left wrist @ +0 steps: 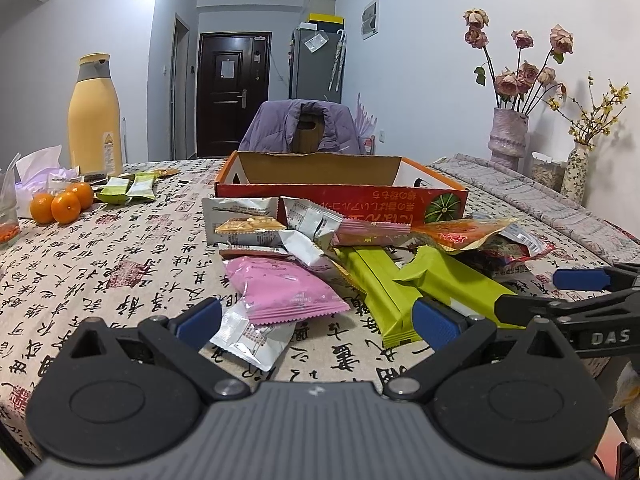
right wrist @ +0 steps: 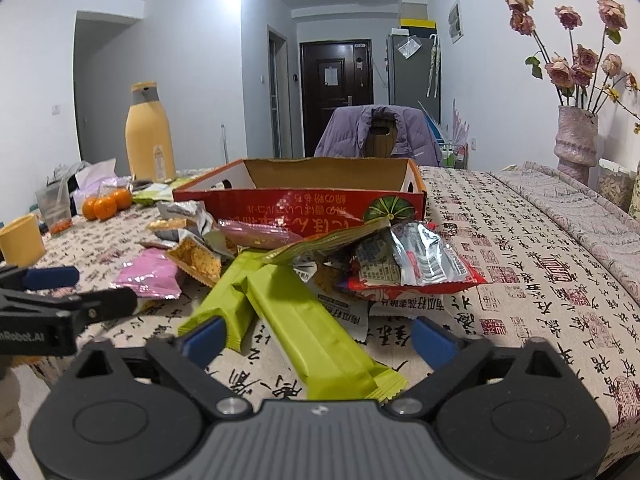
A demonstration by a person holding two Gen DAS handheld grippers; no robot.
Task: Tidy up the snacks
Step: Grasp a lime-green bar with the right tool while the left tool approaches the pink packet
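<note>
A pile of snack packets lies in front of an open orange cardboard box (left wrist: 340, 196) (right wrist: 316, 204). It holds a pink packet (left wrist: 282, 292) (right wrist: 150, 276), two long green bars (left wrist: 384, 292) (right wrist: 316, 332), silver packets (left wrist: 256, 334) and a red-and-silver packet (right wrist: 416, 268). My left gripper (left wrist: 318, 320) is open and empty, its fingers either side of the pink and silver packets. My right gripper (right wrist: 318, 336) is open and empty, its fingers either side of the near green bar. Each gripper shows at the edge of the other's view.
A yellow bottle (left wrist: 94, 120), three oranges (left wrist: 64, 204), green sachets (left wrist: 128, 188) and tissue stand at the left. A yellow cup (right wrist: 20, 240) is near the left edge. Vases of flowers (left wrist: 508, 136) stand right. A chair with a purple jacket (left wrist: 304, 128) is behind the box.
</note>
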